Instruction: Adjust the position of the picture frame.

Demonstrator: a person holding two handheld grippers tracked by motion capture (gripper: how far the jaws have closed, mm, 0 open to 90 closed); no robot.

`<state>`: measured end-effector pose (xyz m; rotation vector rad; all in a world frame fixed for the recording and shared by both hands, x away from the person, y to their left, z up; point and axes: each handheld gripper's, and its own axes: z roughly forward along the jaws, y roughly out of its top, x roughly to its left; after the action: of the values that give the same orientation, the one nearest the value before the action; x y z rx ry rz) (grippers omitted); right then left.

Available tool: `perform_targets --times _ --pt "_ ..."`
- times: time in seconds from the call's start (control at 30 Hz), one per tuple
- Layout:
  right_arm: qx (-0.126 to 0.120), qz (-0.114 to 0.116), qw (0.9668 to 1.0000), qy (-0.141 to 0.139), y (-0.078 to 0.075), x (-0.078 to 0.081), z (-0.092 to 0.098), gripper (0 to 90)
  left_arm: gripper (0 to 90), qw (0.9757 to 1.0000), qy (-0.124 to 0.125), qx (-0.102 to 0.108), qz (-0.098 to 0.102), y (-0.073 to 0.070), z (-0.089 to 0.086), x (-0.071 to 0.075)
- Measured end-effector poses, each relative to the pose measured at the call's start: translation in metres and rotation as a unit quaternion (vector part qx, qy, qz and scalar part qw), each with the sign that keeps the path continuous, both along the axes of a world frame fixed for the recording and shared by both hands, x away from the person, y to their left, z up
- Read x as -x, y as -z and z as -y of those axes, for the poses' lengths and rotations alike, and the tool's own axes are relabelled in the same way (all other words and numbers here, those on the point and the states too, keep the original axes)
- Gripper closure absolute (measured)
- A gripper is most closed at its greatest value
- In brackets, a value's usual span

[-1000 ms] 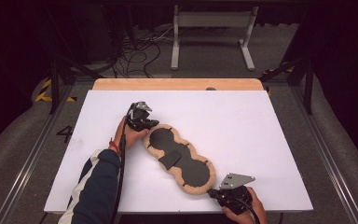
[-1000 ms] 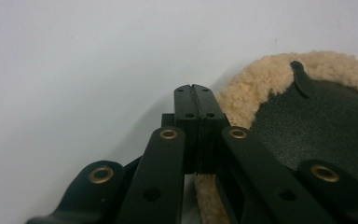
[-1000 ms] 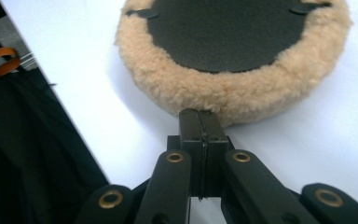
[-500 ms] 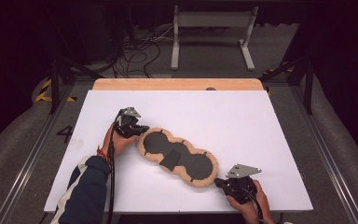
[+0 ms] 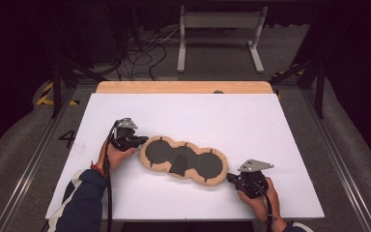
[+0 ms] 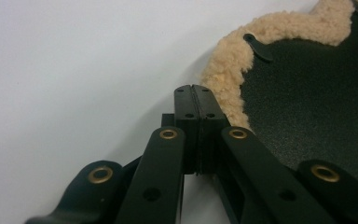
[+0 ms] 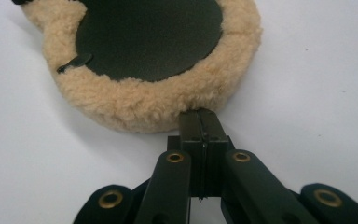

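Grippers at both ends of the fleece pad

Left gripper (image 5: 134, 140) and right gripper (image 5: 233, 178), jaws pressed together on nothing, touch the pad (image 5: 183, 160) lying mid-table (image 5: 270, 121).

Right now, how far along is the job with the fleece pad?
Done: the fleece pad lies flat, dark side up, on the white table. In hand: the left gripper and right gripper, both shut, press against opposite ends of its fleece rim, nothing clamped. Left: any lifting or folding; neither has begun.
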<state>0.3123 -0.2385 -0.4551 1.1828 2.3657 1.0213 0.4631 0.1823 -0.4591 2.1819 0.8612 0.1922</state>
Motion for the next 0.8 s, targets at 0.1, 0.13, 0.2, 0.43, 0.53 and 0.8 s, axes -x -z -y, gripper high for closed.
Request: perform_targets --times 0.1,0.13,0.2,0.43,0.53,0.8 --pt "0.002 0.002 1.0 0.001 0.0 -0.003 0.001 90.0 90.0 1.0 0.002 0.004 0.003 0.001 -0.002 0.002" --pt "0.001 0.002 1.0 0.004 0.0 -0.004 0.003 90.0 90.0 0.9999 -0.001 0.011 -0.002 0.002 -0.001 0.003" --pt "0.001 0.002 1.0 0.007 0.0 -0.006 0.005 90.0 90.0 0.9999 0.001 0.013 0.0 0.002 -0.002 0.005" --pt "-0.005 0.0 0.9997 0.024 0.0 -0.015 0.016 90.0 90.0 0.9998 0.011 0.016 -0.003 0.003 0.001 0.02" --pt "-0.004 0.002 0.9994 0.033 -0.001 -0.02 0.023 90.0 90.0 0.9996 0.016 0.022 -0.005 0.004 0.004 0.026" --pt "-0.004 0.005 0.9987 0.05 -0.001 -0.027 0.035 90.0 89.9 0.9996 0.024 0.016 0.005 0.005 0.015 0.033"
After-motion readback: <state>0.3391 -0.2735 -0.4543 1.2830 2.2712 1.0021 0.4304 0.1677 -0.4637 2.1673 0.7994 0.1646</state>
